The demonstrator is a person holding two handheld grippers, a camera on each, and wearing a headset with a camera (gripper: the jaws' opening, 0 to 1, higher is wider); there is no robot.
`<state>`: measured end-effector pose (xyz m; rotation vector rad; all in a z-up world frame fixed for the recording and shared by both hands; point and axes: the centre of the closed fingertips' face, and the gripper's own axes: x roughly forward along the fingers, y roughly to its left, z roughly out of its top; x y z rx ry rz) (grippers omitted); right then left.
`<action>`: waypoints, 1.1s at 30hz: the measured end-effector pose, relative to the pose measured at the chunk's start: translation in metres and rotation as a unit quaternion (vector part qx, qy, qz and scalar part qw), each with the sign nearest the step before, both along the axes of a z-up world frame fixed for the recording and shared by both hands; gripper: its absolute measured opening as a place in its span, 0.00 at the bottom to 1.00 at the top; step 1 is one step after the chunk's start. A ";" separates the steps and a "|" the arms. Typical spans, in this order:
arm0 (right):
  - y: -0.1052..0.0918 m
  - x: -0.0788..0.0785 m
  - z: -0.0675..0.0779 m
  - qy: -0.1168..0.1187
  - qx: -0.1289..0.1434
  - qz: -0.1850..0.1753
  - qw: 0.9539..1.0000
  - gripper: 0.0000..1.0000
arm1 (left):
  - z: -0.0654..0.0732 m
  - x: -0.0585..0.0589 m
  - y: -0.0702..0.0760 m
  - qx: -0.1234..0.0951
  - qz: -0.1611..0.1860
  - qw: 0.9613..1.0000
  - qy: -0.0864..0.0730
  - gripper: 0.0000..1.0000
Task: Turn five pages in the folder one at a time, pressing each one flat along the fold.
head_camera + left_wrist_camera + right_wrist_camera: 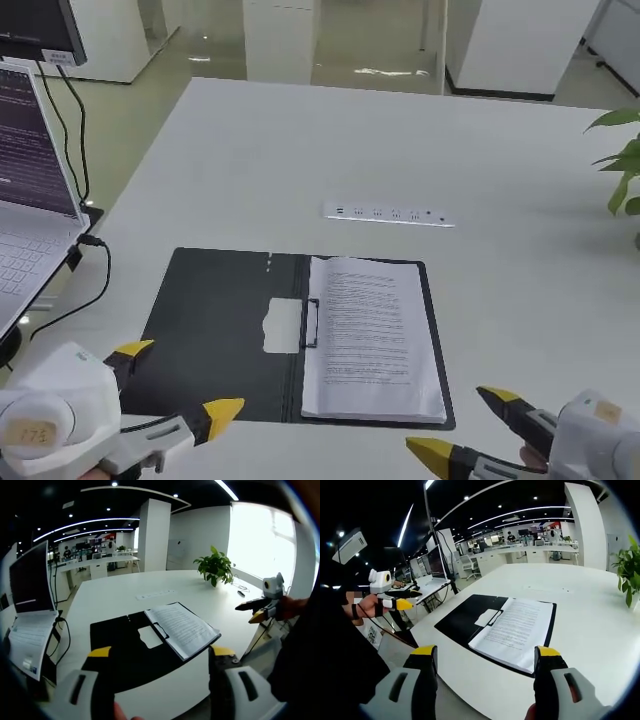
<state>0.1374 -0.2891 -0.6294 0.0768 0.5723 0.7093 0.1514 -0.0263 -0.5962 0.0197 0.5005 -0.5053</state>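
An open black folder (215, 325) lies flat on the white table, its stack of printed pages (370, 335) on the right half under a clip (311, 323). The left gripper (180, 378) hovers open at the folder's near left corner, with nothing between its yellow-tipped fingers. The right gripper (462, 425) is open too, just off the near right corner of the pages. In the left gripper view the folder (125, 645) and pages (182, 627) lie ahead of the left gripper (160, 655). In the right gripper view the pages (517, 627) lie ahead of the right gripper (482, 652).
A laptop (25, 210) with a cable (95, 280) stands at the table's left edge. A power strip (388, 214) is set into the table beyond the folder. A potted plant (625, 160) stands at the right edge.
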 end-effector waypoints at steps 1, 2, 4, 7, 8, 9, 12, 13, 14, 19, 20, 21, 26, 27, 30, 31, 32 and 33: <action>0.000 0.000 0.000 0.000 0.000 0.000 1.000 0.79 | 0.000 -0.001 -0.001 0.001 -0.002 1.000 0.000 0.77; 0.001 0.000 0.000 -0.001 0.000 0.001 1.000 0.79 | 0.000 -0.001 -0.002 0.001 -0.003 1.000 0.001 0.77; 0.002 -0.001 0.001 -0.001 0.000 0.004 1.000 0.79 | -0.001 -0.002 -0.003 0.001 -0.004 1.000 0.001 0.77; 0.003 -0.002 0.001 -0.002 0.000 0.005 1.000 0.79 | -0.001 -0.004 -0.004 0.000 -0.004 1.000 0.002 0.77; 0.003 -0.002 0.002 -0.001 0.001 0.005 1.000 0.79 | -0.001 -0.004 -0.005 -0.001 -0.005 1.000 0.002 0.77; 0.004 -0.002 0.001 0.001 0.003 0.006 1.000 0.78 | -0.001 -0.005 -0.005 -0.001 -0.006 1.000 0.002 0.77; 0.004 -0.004 0.000 0.006 0.003 0.005 1.000 0.79 | 0.000 -0.005 -0.007 0.000 -0.008 1.000 0.002 0.76; 0.004 -0.004 0.000 0.007 0.003 0.006 1.000 0.79 | 0.000 -0.006 -0.007 0.000 -0.009 1.000 0.001 0.76; 0.004 -0.005 -0.001 0.008 0.003 0.006 1.000 0.79 | 0.000 -0.006 -0.007 0.001 -0.009 1.000 0.001 0.76; 0.005 -0.010 -0.002 0.010 0.000 0.010 1.000 0.79 | 0.001 -0.007 -0.008 0.000 -0.011 1.000 0.001 0.76; 0.005 -0.010 -0.002 0.010 0.001 0.010 1.000 0.79 | 0.000 -0.008 -0.009 0.000 -0.013 1.000 0.001 0.76; 0.005 -0.011 -0.002 0.010 0.001 0.009 1.000 0.79 | 0.000 -0.008 -0.009 0.001 -0.014 1.000 0.002 0.76; 0.002 -0.011 -0.002 0.009 0.002 0.002 1.000 0.78 | -0.002 -0.010 -0.010 0.003 -0.018 1.000 0.004 0.76; 0.001 -0.012 -0.002 0.009 0.002 0.001 1.000 0.78 | -0.002 -0.011 -0.010 0.005 -0.022 1.000 0.004 0.76; -0.001 -0.013 -0.003 0.009 0.003 -0.003 1.000 0.78 | -0.004 -0.013 -0.010 0.011 -0.030 0.999 0.008 0.76; -0.002 -0.013 -0.004 0.009 0.002 -0.004 1.000 0.78 | -0.005 -0.014 -0.010 0.013 -0.033 0.999 0.009 0.76; -0.002 -0.013 -0.004 0.009 0.001 -0.004 1.000 0.78 | -0.005 -0.014 -0.009 0.015 -0.035 0.999 0.010 0.76; -0.002 -0.014 -0.004 0.009 0.001 -0.005 1.000 0.78 | -0.005 -0.013 -0.008 0.016 -0.036 0.999 0.010 0.76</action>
